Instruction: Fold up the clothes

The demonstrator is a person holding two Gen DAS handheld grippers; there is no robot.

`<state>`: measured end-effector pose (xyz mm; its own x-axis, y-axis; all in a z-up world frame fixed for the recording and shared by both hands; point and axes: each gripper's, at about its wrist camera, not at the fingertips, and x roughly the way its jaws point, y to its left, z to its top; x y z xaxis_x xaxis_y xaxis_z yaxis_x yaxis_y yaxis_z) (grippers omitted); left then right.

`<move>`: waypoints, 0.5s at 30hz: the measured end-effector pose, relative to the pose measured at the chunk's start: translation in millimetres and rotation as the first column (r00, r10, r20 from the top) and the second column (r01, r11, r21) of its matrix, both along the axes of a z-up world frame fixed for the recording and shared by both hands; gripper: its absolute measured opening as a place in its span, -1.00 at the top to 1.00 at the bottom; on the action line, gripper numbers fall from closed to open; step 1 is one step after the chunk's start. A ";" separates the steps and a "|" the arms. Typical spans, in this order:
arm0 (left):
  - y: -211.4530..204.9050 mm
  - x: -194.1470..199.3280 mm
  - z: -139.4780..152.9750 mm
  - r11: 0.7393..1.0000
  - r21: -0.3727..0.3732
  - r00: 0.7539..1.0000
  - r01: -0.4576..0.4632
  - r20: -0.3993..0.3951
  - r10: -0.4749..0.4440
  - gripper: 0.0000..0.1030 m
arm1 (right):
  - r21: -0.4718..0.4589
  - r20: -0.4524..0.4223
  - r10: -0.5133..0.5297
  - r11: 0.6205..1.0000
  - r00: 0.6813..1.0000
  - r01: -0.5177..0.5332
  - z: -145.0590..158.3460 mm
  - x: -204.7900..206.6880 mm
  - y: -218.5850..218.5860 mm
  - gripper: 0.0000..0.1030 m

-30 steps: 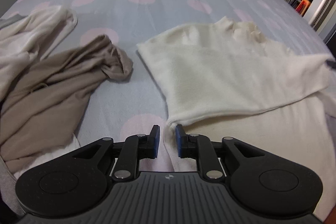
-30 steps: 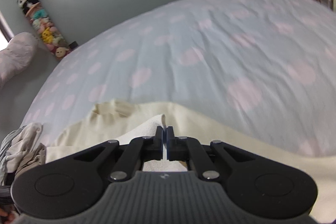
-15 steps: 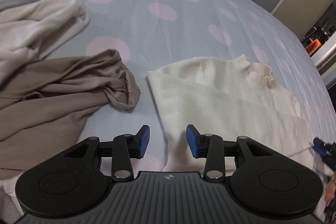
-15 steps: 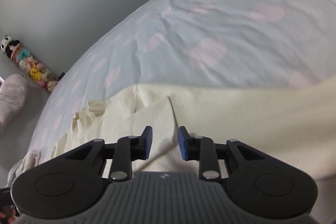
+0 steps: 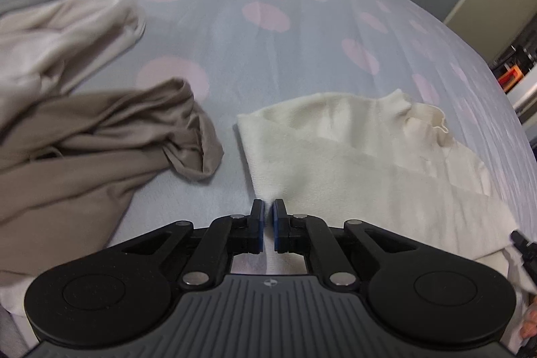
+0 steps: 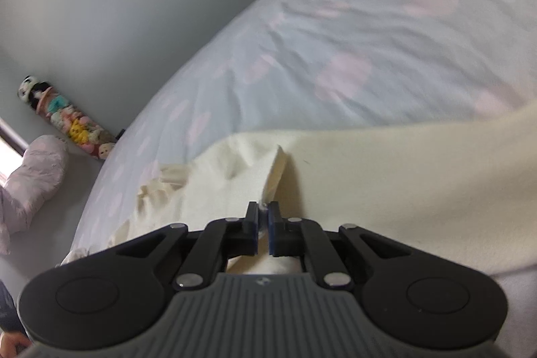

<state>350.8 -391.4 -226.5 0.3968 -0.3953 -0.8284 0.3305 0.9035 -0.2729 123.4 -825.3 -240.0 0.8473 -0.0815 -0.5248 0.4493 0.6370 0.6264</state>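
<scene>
— So, what do the grippers have?
— The left gripper (image 5: 267, 210) is clamped on the near left edge of the cream sweater (image 5: 352, 150); the right gripper (image 6: 263, 217) pinches a raised fold of it.
— And beyond?
— The sweater lies flat on the dotted bedspread (image 5: 268, 32), a taupe garment (image 5: 100, 140) just left, a stack of plush toys (image 6: 67, 123) against the wall.

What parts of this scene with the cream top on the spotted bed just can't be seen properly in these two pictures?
- Cream top: its near hem is hidden behind the left gripper body in the left wrist view; the right gripper body covers its lower part in the right wrist view.
- Brown garment: cut off by the left edge, left wrist view.
- Stuffed toys: small and soft, right wrist view.
- Bed sheet: far end blurred.
</scene>
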 end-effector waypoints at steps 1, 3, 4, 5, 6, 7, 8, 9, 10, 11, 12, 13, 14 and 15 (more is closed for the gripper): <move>-0.3 0.2 0.0 1.000 0.012 1.000 0.008 0.001 -0.008 0.94 | -0.021 0.003 0.009 1.000 1.000 -0.009 4.4 -0.7 2.9 0.88; -1.7 1.1 -2.8 0.999 0.040 1.000 0.017 0.006 -0.018 0.94 | -0.050 -0.031 0.014 0.999 0.999 -0.015 5.4 1.3 5.7 0.88; -3.2 1.9 -5.9 0.998 0.052 1.000 0.019 0.006 -0.020 0.94 | -0.035 -0.045 0.011 0.999 0.999 -0.013 0.9 2.5 4.2 0.88; -5.2 2.7 -9.3 0.998 0.064 1.000 0.023 0.007 -0.023 0.94 | -0.020 -0.058 0.008 1.000 0.998 -0.010 -3.5 3.7 2.8 0.88; -7.1 2.7 -13.0 0.997 0.075 1.000 0.025 0.010 -0.026 0.94 | -0.007 -0.075 0.006 1.000 0.997 -0.006 -8.5 3.8 1.5 0.88; -8.7 2.4 -16.3 0.996 0.081 1.000 0.023 0.013 -0.024 0.94 | -0.004 -0.088 0.005 1.000 0.996 -0.006 -12.9 3.9 0.6 0.88; -9.6 1.8 -18.1 0.996 0.084 1.000 0.020 0.016 -0.022 0.94 | -0.008 -0.095 0.006 1.000 0.995 -0.007 -16.3 5.1 -0.2 0.88; -10.3 1.2 -19.4 0.996 0.085 1.000 0.017 0.019 -0.019 0.94 | -0.012 -0.103 0.007 1.000 0.995 -0.008 -19.8 6.3 -0.9 0.88; -10.1 0.5 -18.6 0.996 0.083 1.000 0.015 0.021 -0.016 0.93 | -0.008 -0.103 0.004 1.000 0.995 -0.005 -22.1 6.9 -2.1 0.88; -9.2 -0.5 -16.7 0.997 0.079 1.000 0.017 0.023 -0.019 0.92 | -0.007 -0.102 0.003 1.000 0.995 -0.004 -22.4 7.0 -2.7 0.88; -7.8 -1.8 -13.5 0.997 0.073 0.999 0.020 0.025 -0.022 0.90 | -0.007 -0.102 0.003 1.000 0.995 -0.004 -22.8 7.0 -3.3 0.88; -5.7 -4.1 -9.9 0.998 0.065 1.000 0.017 0.023 -0.018 0.89 | -0.005 -0.101 0.003 1.000 0.995 -0.004 -22.8 6.8 -3.3 0.88; -3.7 -7.5 -6.3 0.998 0.057 1.000 0.014 0.020 -0.015 0.85 | -0.003 -0.101 0.004 1.000 0.995 -0.004 -22.9 6.5 -3.4 0.88; -2.8 -13.1 -2.8 0.999 0.048 0.999 0.021 0.028 -0.023 0.72 | -0.001 -0.100 0.004 1.000 0.995 -0.004 -22.9 6.3 -3.4 0.88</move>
<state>337.7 -394.2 -229.3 0.4119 -0.3642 -0.8352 0.3574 0.9078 -0.2196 129.7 -828.7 -262.9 0.7908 -0.0792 -0.6069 0.5072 0.6397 0.5775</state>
